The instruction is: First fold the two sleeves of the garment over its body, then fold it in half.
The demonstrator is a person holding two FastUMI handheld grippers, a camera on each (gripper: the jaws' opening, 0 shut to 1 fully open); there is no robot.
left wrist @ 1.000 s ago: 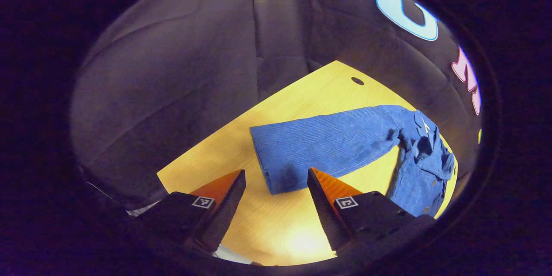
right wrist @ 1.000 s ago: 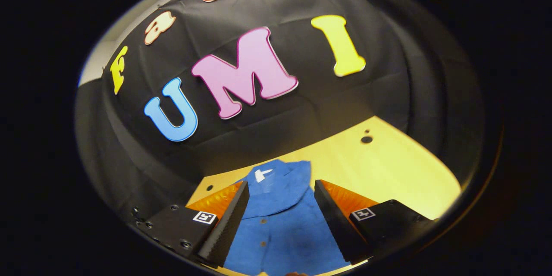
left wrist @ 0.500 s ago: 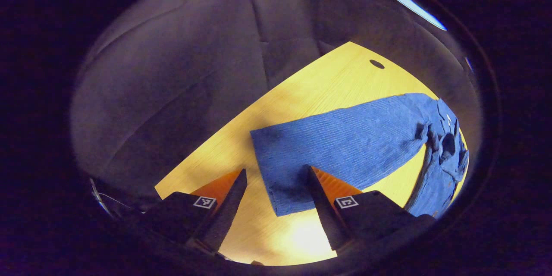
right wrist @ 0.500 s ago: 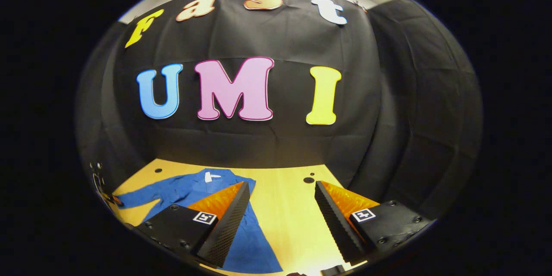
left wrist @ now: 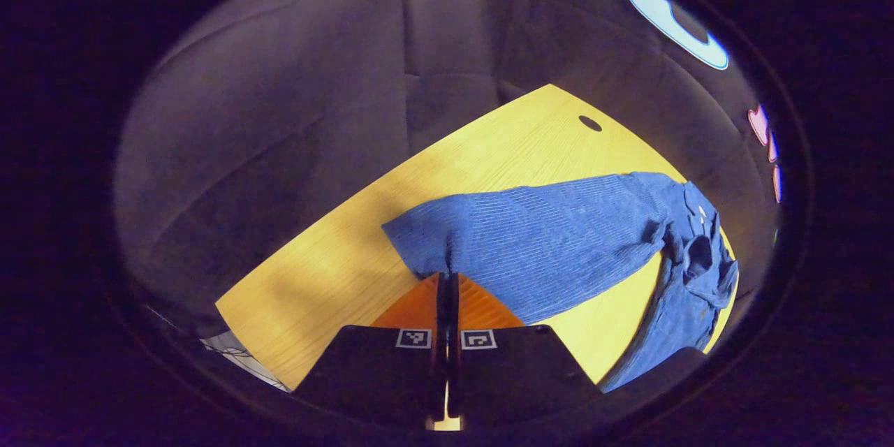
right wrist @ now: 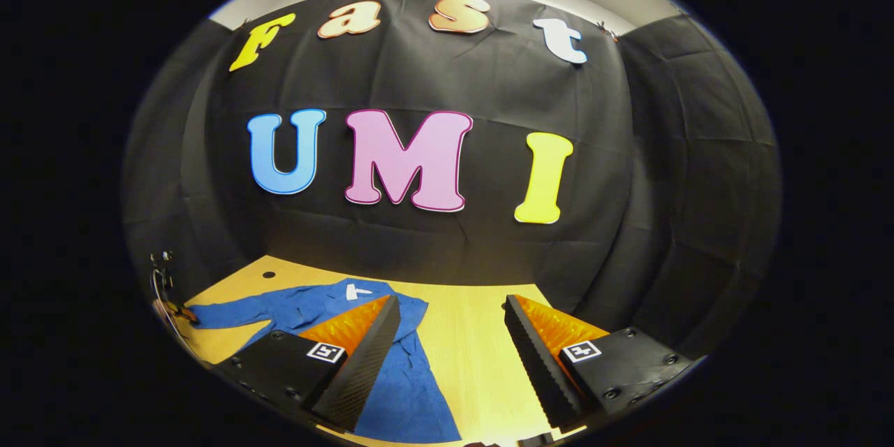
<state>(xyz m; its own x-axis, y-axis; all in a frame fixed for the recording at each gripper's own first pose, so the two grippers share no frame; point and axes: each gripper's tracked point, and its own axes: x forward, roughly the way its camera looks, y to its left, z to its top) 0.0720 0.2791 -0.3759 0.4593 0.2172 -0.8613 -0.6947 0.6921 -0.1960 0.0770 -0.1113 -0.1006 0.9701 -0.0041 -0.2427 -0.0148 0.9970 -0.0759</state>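
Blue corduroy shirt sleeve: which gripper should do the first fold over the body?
Left. The left gripper is shut on the cuff of the blue corduroy shirt's sleeve, which lies stretched out on the yellow wooden table. The right gripper is open, holding nothing, over the shirt's side.

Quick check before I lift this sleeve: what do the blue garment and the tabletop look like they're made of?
The blue garment looks like a soft woven fabric with fine parallel ribs, possibly corduroy; it is matte, and puckers where the left gripper pinches the sleeve end. The tabletop looks like light wood or wood-grain laminate, with faint straight grain lines and a smooth, slightly glossy finish.
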